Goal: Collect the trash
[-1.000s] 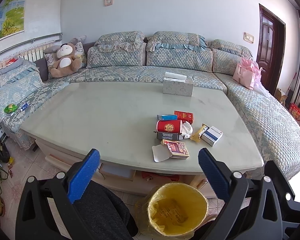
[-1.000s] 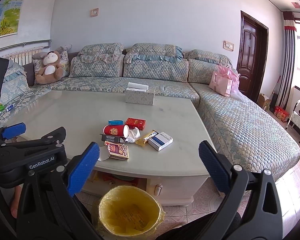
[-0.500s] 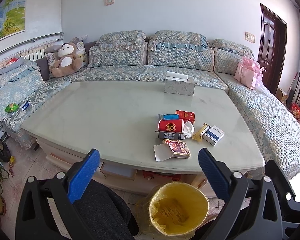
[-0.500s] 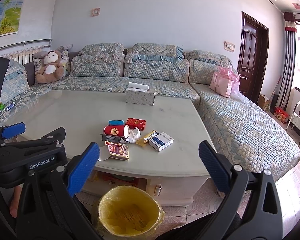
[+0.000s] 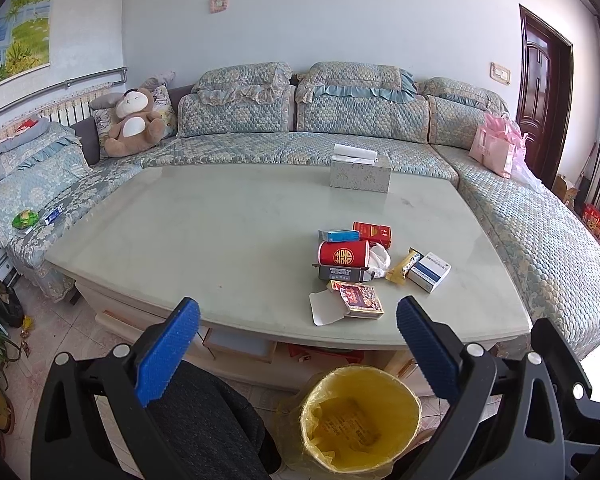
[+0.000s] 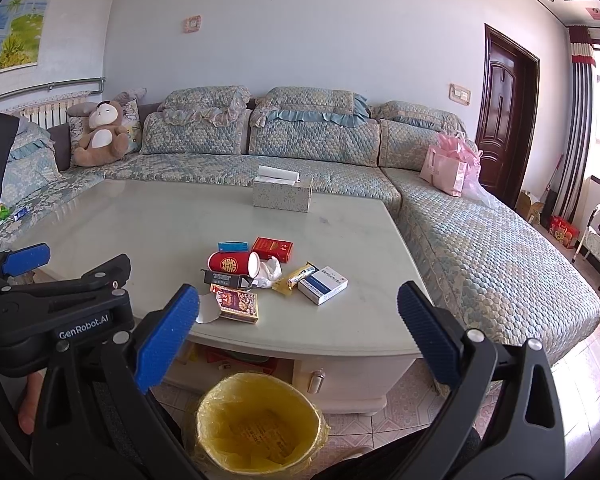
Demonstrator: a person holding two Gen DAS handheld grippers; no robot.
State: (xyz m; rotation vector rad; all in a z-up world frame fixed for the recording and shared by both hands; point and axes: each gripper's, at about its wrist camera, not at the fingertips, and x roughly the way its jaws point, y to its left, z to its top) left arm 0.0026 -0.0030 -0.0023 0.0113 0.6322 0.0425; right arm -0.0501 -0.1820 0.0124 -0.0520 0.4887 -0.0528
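Observation:
A heap of trash lies near the front of the pale table (image 5: 204,240): a red paper cup (image 5: 343,253) on its side, a red box (image 5: 372,233), a white-and-blue box (image 5: 429,271), a patterned card box (image 5: 356,298), a gold wrapper (image 5: 404,266) and crumpled white tissue (image 5: 380,260). On the floor below stands a bin with a yellow liner (image 5: 360,416). My left gripper (image 5: 298,344) is open, held back from the table with nothing in it. My right gripper (image 6: 298,340) is open too, above the bin (image 6: 260,422), with the cup (image 6: 233,264) ahead.
A tissue box (image 5: 360,174) stands at the table's far side. A quilted corner sofa (image 5: 532,240) wraps round the table, with a teddy bear (image 5: 134,122) and a pink gift bag (image 5: 496,148). Dark trousers (image 5: 204,420) show below the left gripper. A door (image 6: 504,120) is at the right.
Both views have shifted only slightly; the table and trash sit a touch further right in the left wrist view. Neither gripper has changed its opening.

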